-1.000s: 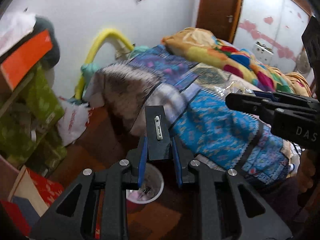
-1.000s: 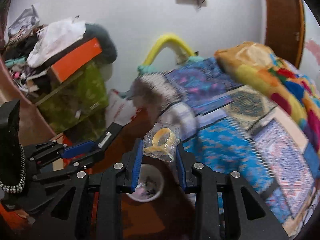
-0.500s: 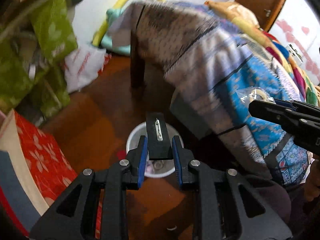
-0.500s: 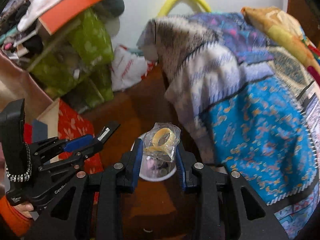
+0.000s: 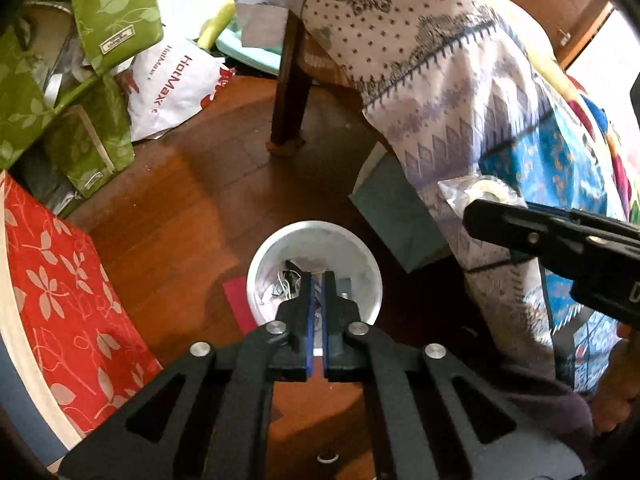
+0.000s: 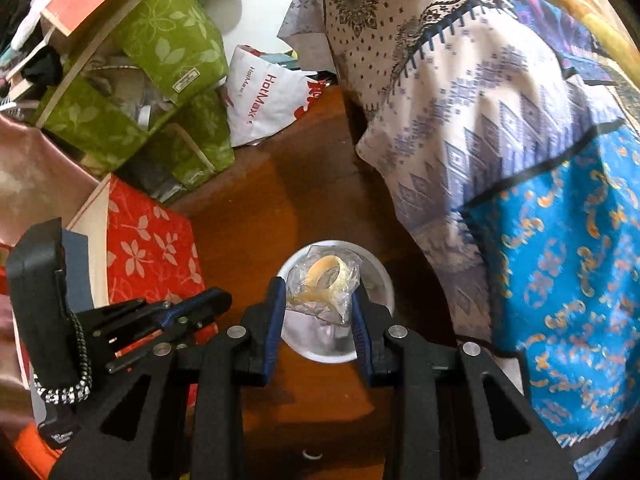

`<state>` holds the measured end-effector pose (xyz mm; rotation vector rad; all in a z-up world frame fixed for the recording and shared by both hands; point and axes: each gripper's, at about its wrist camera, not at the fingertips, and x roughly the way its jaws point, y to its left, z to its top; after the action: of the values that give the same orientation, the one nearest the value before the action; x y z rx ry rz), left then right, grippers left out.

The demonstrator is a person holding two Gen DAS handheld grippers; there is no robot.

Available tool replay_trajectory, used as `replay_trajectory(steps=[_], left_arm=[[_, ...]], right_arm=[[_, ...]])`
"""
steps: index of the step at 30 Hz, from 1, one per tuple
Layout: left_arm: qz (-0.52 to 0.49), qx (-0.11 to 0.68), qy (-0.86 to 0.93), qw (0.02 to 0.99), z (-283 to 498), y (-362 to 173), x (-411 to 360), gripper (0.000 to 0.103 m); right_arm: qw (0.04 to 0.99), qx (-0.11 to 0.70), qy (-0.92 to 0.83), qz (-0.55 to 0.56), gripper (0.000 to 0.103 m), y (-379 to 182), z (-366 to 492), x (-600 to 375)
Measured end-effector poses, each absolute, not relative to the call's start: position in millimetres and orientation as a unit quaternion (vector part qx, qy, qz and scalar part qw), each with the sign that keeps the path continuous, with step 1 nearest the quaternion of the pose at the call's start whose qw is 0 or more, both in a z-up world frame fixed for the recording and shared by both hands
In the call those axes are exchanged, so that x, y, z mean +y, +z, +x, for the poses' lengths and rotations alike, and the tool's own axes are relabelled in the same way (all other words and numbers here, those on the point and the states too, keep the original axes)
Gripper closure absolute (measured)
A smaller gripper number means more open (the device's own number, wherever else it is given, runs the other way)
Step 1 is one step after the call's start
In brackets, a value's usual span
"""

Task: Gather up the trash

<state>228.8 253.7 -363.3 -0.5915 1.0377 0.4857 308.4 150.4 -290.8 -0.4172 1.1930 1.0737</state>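
Observation:
A white round bin [image 5: 320, 240] stands on the wooden floor with scraps inside. My left gripper [image 5: 317, 276] hangs right over its opening, shut, with nothing between the blue pads. A dark flat piece [image 5: 345, 283] lies in the bin beside the right finger. My right gripper [image 6: 319, 286] is shut on a clear plastic bag [image 6: 324, 276] holding a yellowish ring, just above the bin [image 6: 385, 280]. In the left wrist view the bag [image 5: 476, 192] and the right gripper [image 5: 474, 214] show at the right. The left gripper [image 6: 222, 299] appears at the lower left of the right wrist view.
A bed draped in patterned cloth [image 5: 460, 92] fills the right, with a dark wooden leg [image 5: 290, 80] and a teal box [image 5: 396, 216] under it. Green fabric boxes [image 6: 168, 40], a red floral box [image 5: 60, 300] and a white HotMax bag [image 5: 172, 80] crowd the left.
Both grippers came down over the bin. The left one let go of the black flat piece and its jaws closed empty. The right one still holds the bag.

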Motion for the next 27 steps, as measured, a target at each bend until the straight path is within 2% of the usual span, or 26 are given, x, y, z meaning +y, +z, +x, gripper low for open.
replay_trajectory(steps=[3, 5, 7, 16, 27], left_arm=[[-0.263, 0.49, 0.233, 0.798, 230, -360, 254, 0.088], [-0.259, 0.491, 0.242, 0.796, 228, -358, 255, 0.067], [-0.262, 0.486, 0.245, 0.797, 225, -355, 256, 0.063], [-0.261, 0.483, 0.241, 0.8, 215, -336, 249, 0.061], [-0.224, 0.421, 0.23, 0.849, 194, -239, 206, 0.061]], right_arm=[[0.662, 0.542, 0.488, -0.172, 0.071, -292, 312, 156], [0.652, 0.554, 0.49, -0.169, 0.062, -294, 314, 156], [0.647, 0.561, 0.491, -0.161, 0.054, -294, 314, 154], [0.674, 0.537, 0.479, -0.167, 0.053, -270, 310, 129], [0.777, 0.415, 0.45, -0.148, 0.053, -169, 272, 48]])
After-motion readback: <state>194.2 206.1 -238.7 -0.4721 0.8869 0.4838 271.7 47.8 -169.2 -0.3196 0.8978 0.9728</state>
